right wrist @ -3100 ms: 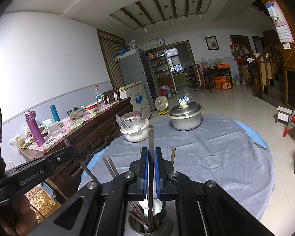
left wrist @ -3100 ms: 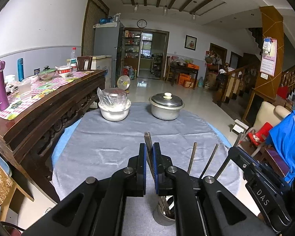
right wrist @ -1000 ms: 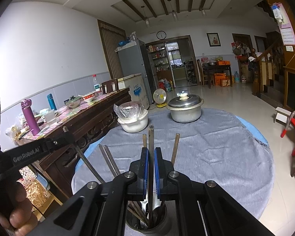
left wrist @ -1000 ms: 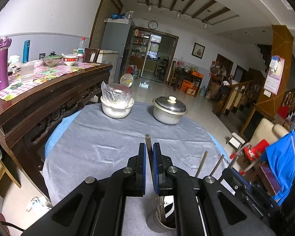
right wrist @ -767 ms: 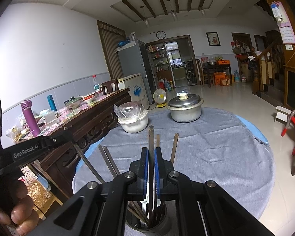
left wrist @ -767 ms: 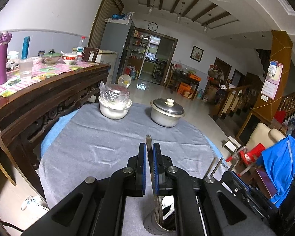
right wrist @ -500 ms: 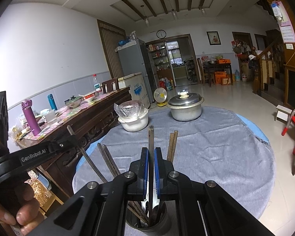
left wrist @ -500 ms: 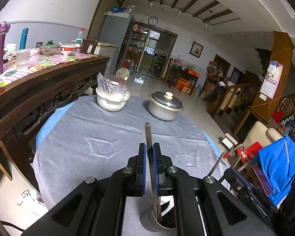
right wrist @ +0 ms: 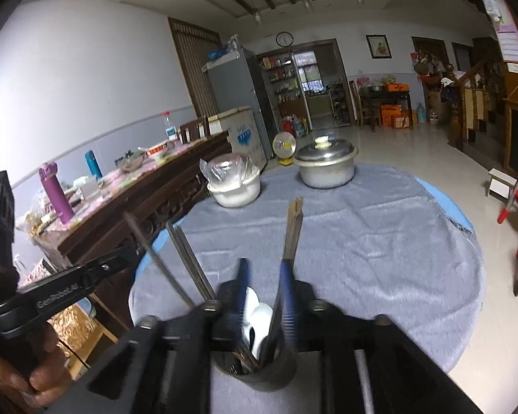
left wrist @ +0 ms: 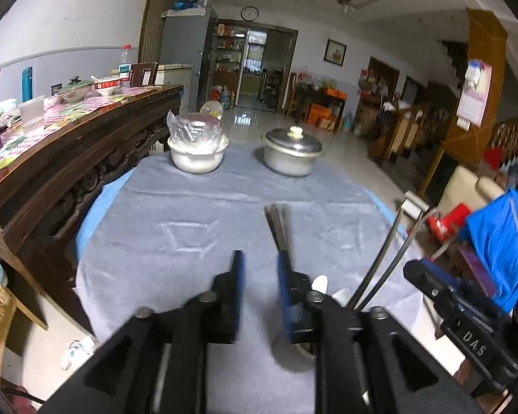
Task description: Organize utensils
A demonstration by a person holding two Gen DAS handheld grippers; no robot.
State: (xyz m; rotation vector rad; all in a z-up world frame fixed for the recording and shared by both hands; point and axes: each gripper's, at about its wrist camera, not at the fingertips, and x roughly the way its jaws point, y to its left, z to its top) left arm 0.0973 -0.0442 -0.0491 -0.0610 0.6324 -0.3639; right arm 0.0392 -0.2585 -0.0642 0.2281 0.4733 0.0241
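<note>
A metal utensil cup (right wrist: 255, 369) stands on the grey cloth near the table's front edge, holding white spoons (right wrist: 259, 314) and several chopsticks (right wrist: 190, 262). It also shows in the left wrist view (left wrist: 291, 355). My left gripper (left wrist: 260, 269) is open just above the cup; a chopstick (left wrist: 276, 224) leans against its right finger. My right gripper (right wrist: 262, 272) is open over the cup; a wooden chopstick (right wrist: 293, 227) leans by its right finger. Each gripper's body shows in the other's view.
A white bowl covered with plastic (left wrist: 197, 151) and a lidded metal pot (left wrist: 291, 155) stand at the table's far side. A dark wooden sideboard (left wrist: 69, 145) with bottles and dishes runs along the left. Chairs and blue cloth (left wrist: 497, 238) are at right.
Both grippers were shut on a utensil standing in the cup; now both have opened and let go. The released chopsticks lean in the cup.
</note>
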